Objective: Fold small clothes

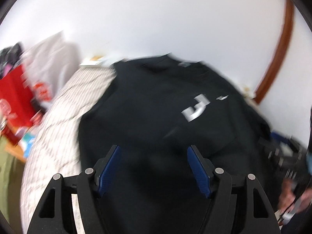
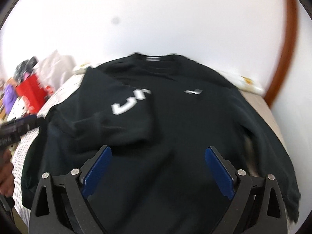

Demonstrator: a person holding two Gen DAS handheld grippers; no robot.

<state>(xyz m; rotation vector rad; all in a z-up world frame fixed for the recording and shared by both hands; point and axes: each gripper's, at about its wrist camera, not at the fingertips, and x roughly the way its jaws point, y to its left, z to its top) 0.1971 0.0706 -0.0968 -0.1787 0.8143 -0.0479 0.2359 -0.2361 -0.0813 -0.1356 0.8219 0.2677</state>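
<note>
Item: black sweatshirt (image 2: 165, 117), laid flat on my striped bedcover (image 2: 64, 89), collar at 12 o'clock, one sleeve folded across the chest. My left gripper (image 1: 154, 167): jaws wide apart, holding nothing. My right gripper (image 2: 158, 169): same. Red box (image 1: 13, 101) at 9 o'clock.

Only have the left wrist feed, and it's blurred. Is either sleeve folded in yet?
Observer: Yes. The sleeve on the left gripper's side lies folded across the chest of the black sweatshirt, white lettering up.
Operator: Other sleeve?
Observer: The other sleeve is not folded; it runs down along the garment's outer edge.
Operator: Right gripper?
Observer: The right gripper is open and holds nothing, above the lower body of the sweatshirt.
</note>
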